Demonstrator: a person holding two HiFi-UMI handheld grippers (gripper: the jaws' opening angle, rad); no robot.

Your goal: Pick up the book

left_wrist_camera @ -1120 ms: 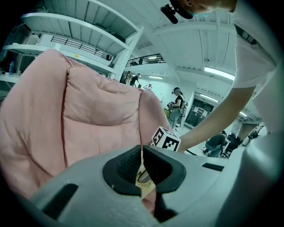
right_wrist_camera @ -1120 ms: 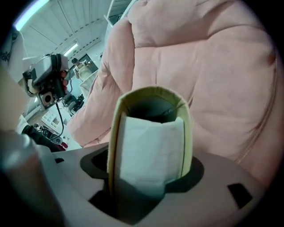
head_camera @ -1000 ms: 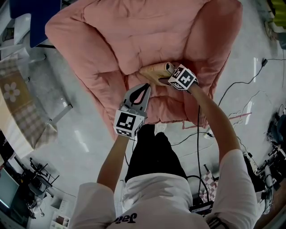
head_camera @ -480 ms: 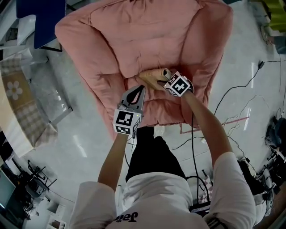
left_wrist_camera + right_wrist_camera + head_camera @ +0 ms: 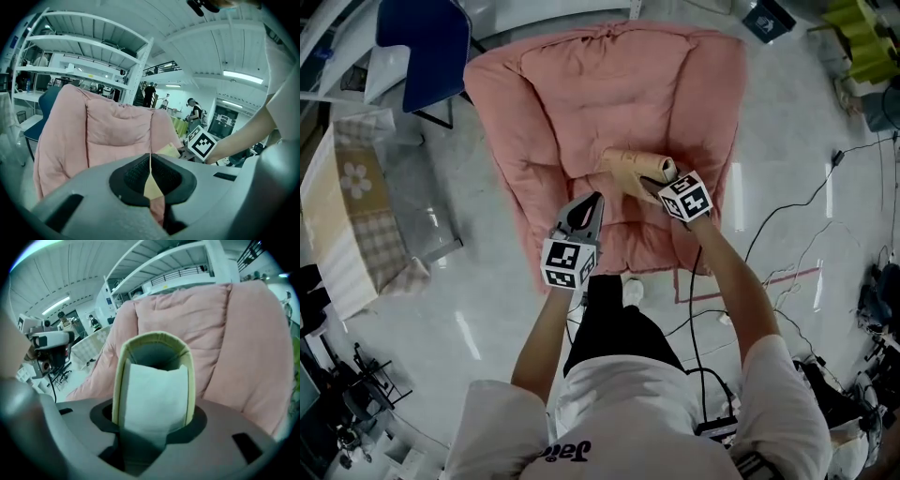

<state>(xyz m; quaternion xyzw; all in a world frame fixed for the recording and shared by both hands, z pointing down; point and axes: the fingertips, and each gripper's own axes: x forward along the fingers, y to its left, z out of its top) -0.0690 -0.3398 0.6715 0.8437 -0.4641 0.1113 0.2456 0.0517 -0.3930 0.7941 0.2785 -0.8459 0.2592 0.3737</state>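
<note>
Right gripper [image 5: 659, 184] clamps the cream soft-cover book [image 5: 630, 167]; looks light, floppy, curls under grip, so better held near spine. Left gripper [image 5: 150, 164] pinched together, empty.

Place: large indoor lab or workshop hall.
Evidence, upper left: white shelving racks [image 5: 89, 47].
Evidence, upper right: ceiling strip light [image 5: 241, 76].
Evidence, right: floor cables [image 5: 806, 200].

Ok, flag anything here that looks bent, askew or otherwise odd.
The book is squeezed between the jaws of the right gripper, so its cover bows into an arch around the pages, with the pink armchair behind it. Nothing else stands out.
</note>
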